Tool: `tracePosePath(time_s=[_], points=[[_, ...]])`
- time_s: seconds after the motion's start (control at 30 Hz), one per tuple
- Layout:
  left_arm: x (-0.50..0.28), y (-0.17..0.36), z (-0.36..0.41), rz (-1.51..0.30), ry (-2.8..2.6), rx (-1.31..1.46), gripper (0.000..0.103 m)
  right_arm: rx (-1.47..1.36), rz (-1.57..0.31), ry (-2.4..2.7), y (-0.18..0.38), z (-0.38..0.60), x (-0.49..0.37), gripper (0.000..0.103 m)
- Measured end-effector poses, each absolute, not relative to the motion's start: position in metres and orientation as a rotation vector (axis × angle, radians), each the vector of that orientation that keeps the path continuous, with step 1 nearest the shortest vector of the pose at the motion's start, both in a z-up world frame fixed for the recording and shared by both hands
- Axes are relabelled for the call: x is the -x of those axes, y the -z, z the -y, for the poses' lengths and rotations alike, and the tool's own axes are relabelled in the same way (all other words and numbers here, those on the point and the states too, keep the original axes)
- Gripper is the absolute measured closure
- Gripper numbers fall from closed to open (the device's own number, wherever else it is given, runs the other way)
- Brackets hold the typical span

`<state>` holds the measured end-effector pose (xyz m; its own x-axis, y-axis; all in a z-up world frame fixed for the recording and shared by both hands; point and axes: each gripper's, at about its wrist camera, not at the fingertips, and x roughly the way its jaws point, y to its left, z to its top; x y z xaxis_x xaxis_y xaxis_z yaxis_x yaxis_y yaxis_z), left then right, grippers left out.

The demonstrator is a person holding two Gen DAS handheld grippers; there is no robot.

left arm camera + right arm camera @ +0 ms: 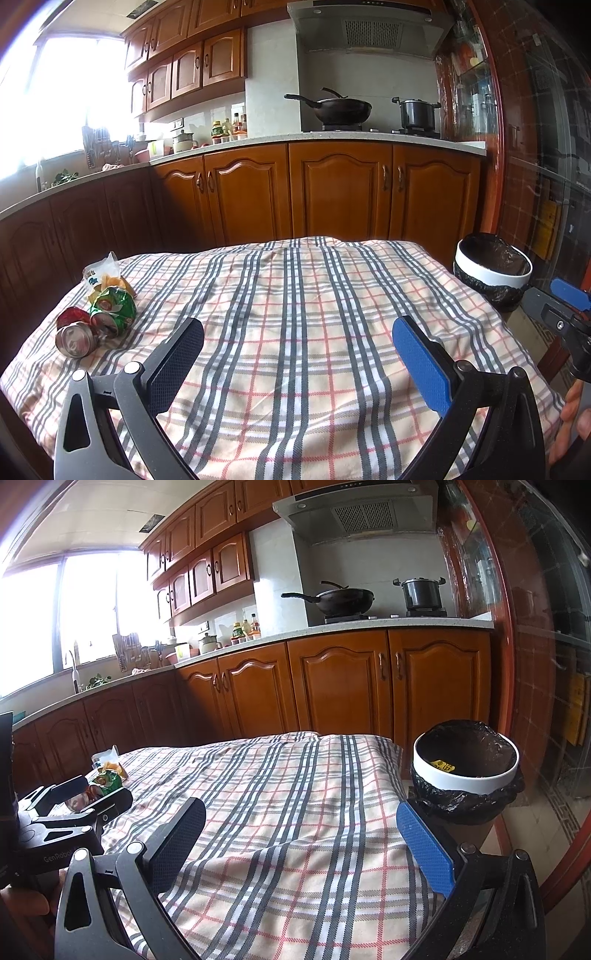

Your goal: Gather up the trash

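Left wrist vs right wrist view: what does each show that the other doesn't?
Left wrist only: the crushed cans and green wrapper fully clear, and just a sliver of the right gripper at the frame edge.

Right wrist only: the bin's inside with a yellow scrap, and the left gripper partly hiding the trash pile.

Both: plaid cloth, lined trash bin, wok, pot, each view's own fingers spread open.

The tablecloth (295,332) is cream, checked with grey and red stripes. The bin (465,771) has a white rim and black liner. One wrapper (112,304) is green; the can (75,338) is silver and red.
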<state>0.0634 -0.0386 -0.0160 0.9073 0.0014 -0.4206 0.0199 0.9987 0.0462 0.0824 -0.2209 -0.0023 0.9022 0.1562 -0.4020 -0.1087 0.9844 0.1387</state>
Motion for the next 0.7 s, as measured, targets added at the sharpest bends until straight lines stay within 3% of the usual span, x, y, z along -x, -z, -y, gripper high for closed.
tracePosePath(time_s=[0.7], points=[[-0.082, 0.025, 0.034, -0.493, 0.024, -0.03, 0.001, -0.152, -0.493, -0.137, 0.012, 0.231, -0.1, 0.0]])
